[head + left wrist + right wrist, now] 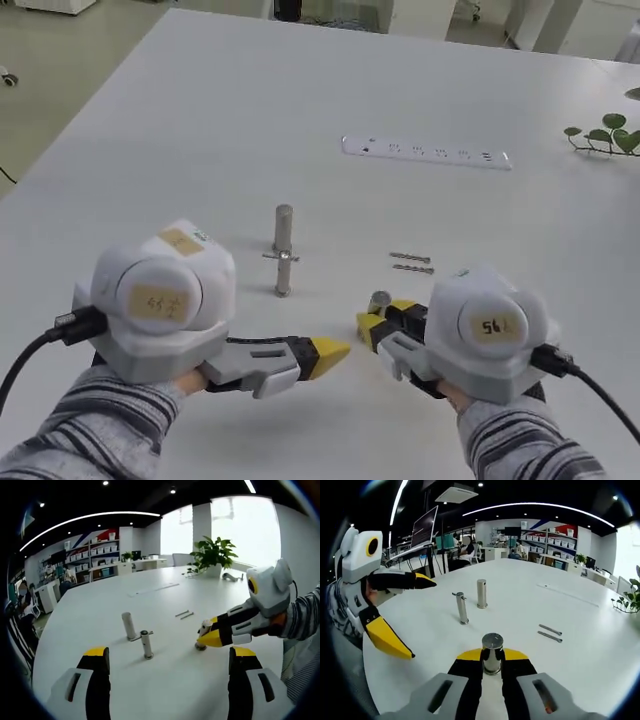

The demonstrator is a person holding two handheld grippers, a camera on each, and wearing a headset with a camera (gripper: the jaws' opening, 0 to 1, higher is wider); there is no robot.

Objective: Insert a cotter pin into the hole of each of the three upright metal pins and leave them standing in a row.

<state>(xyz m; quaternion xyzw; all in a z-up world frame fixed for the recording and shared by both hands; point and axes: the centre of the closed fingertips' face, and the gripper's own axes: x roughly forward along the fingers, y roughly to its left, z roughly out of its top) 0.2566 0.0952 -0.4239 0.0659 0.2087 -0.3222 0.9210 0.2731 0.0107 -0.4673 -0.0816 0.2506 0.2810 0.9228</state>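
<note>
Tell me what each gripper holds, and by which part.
The right gripper clamps the nearest metal pin around its lower shaft; the left gripper is open, holding nothing.

Far pin (284,226) and near pin (380,300) stand bare, middle pin (283,272) cottered; two cotter pins (412,268) loose

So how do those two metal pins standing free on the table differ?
The nearer pin has a cotter pin crosswise through it near its top; the farther pin has none. The farther pin also looks thicker than the nearer pin. Both are silvery and stand upright.
</note>
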